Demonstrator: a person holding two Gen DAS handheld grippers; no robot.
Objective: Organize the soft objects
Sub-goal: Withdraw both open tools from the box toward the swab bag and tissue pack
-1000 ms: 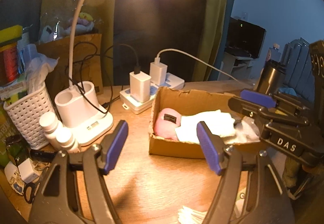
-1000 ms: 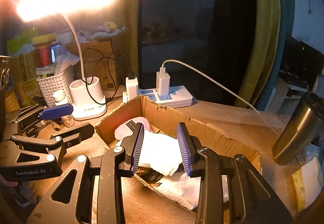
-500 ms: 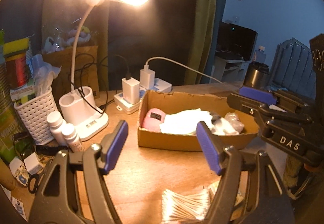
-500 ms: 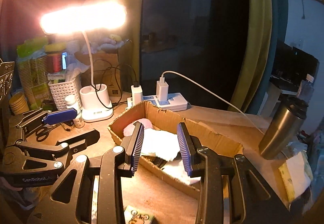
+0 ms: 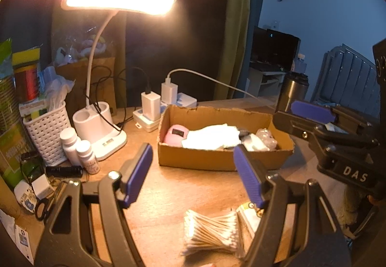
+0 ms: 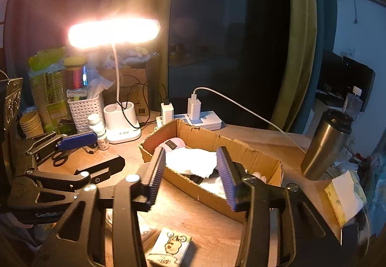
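The right claw (image 6: pixel 190 172) is opening with nothing between its pads, backed off the white cloth (image 6: pixel 191 160); cotton swabs (image 5: pixel 212 233) now show at 6 o'clock beneath the left claw (image 5: pixel 193 172).

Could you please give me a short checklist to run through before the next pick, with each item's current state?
1. Left tongs empty and open: ok.
2. Right tongs empty, with its jaws opening: ok.
3. White cloth lying inside the cardboard box: ok.
4. Pink soft item in the box: ok.
5. Cotton swabs and small printed packet put away: not ok, both lie on the table.
6. Box has room for more: cannot tell.
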